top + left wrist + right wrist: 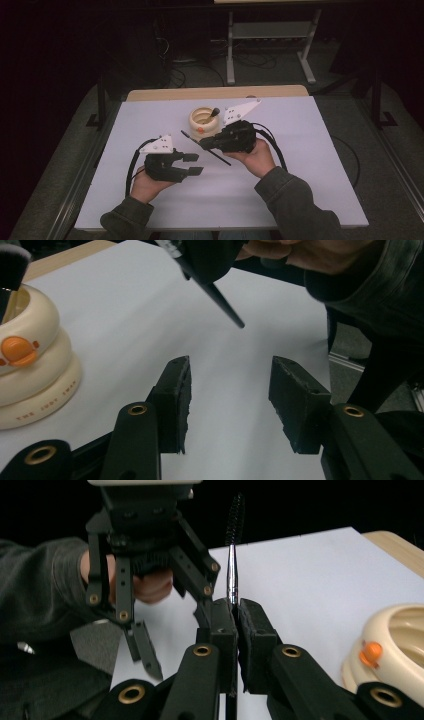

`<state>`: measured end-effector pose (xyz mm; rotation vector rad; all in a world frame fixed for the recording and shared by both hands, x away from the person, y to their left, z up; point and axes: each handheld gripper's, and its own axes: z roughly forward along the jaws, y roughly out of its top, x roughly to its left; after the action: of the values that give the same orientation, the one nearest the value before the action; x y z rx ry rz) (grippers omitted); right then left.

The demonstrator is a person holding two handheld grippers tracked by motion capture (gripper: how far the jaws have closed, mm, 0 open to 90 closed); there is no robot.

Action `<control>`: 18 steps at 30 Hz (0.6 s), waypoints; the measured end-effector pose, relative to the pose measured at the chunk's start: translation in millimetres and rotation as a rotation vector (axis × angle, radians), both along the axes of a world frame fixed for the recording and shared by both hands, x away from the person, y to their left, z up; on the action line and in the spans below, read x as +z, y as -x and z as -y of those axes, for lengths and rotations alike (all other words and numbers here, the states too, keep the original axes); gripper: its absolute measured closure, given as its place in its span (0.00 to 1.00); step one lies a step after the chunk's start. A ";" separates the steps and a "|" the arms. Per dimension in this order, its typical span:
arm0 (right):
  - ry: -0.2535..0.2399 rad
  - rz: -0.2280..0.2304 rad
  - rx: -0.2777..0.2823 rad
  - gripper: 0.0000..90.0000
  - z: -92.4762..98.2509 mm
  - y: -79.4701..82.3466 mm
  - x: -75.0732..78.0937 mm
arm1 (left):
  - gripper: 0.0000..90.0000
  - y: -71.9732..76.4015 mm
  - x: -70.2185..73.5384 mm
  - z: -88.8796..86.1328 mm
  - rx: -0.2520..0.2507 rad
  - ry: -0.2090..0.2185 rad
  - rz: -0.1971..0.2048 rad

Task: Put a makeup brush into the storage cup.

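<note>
Your cream, ring-stacked round holder with the orange duck face stands upright near the far middle of the white worktop. One dark-bristled brush leans inside it, head up past the rim; in the left gripper view that brush's bristles show above the holder, which carries small lettering on its lowest ring.

Your right gripper sits just beside the holder, on its near right side, and its fingers are closed narrow on a thin black spoolie brush with a silver ferrule. The grip lands on the wand just below the ferrule — the bristled tip stands clear above the fingers, and the long black handle runs out the other side, slanting toward you over the worktop. In the left gripper view that handle's pointed end hangs in the air above the sheet.

Your left gripper is held over the near left part of the worktop, well apart from the holder — its fingers are spread wide with bare worktop between them.
</note>
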<state>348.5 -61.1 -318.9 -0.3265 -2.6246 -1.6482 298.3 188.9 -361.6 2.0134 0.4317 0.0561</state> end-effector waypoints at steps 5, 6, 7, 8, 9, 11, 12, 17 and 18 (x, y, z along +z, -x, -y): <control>-0.028 0.009 -0.006 0.94 -9.7 2.4 -2.9 | 0.59 -2.0 -1.0 0.7 0.000 0.015 -0.008; -0.031 0.006 -0.006 0.94 -11.0 3.0 -3.1 | 0.59 -2.6 -1.2 0.6 0.000 0.021 -0.010; -0.038 0.012 -0.002 0.94 -12.8 3.2 -3.7 | 0.60 -2.9 -1.4 0.7 0.006 0.031 -0.016; -0.041 0.012 -0.006 0.94 -14.4 4.2 -3.7 | 0.61 -3.1 -1.7 0.9 0.010 0.042 -0.023; -0.044 0.017 -0.005 0.94 -15.9 5.2 -3.7 | 0.62 -4.0 -1.7 0.8 0.007 0.047 -0.023; -0.050 0.029 -0.005 0.94 -18.6 8.1 -3.2 | 0.65 -4.9 -1.7 0.9 0.008 0.066 -0.037; -0.050 0.039 -0.007 0.94 -19.9 9.3 -3.2 | 0.67 -5.5 -2.0 1.3 0.005 0.089 -0.046; -0.052 0.052 -0.011 0.94 -23.9 13.1 -4.7 | 0.73 -7.8 -1.7 1.7 0.002 0.127 -0.074; -0.053 0.057 -0.013 0.94 -24.1 13.6 -5.1 | 0.74 -8.2 -2.0 1.5 0.004 0.132 -0.074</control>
<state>334.8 -37.0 -324.0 -0.2999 -2.6188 -1.7529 306.5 187.3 -363.5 1.8889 0.4739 -0.0438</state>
